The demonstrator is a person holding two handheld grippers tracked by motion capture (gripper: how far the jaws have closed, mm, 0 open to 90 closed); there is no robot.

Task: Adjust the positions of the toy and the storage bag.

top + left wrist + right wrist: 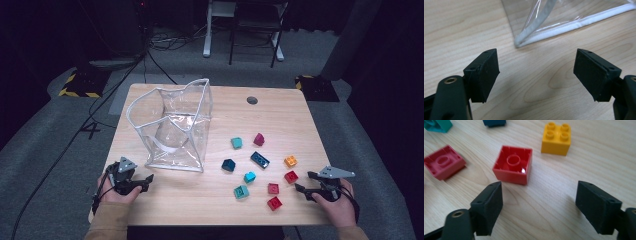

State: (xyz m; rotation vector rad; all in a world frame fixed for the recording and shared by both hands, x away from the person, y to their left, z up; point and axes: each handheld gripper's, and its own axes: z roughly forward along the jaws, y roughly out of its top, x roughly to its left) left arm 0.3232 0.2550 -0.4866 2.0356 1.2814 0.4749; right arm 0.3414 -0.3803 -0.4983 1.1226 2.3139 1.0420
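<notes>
A clear plastic bag (175,127) with white piping stands open on the left half of the wooden table (220,200); its near corner (520,42) lies just ahead of my left gripper (536,72). That left gripper (145,181) rests at the front left, open, nothing between its pads. Several toy bricks lie scattered to the right of the bag. My right gripper (306,181) rests at the front right, open and empty. Just ahead of my right gripper (539,202) lies an upturned red brick (513,164), with an orange brick (556,138) behind it.
Other bricks: red ones (273,203) (273,188) near the front, teal ones (241,192) (236,142), dark blue ones (260,159) (228,165), a magenta one (258,139). A round cable hole (252,100) sits at the table's far side. Black cables cross the floor at the left.
</notes>
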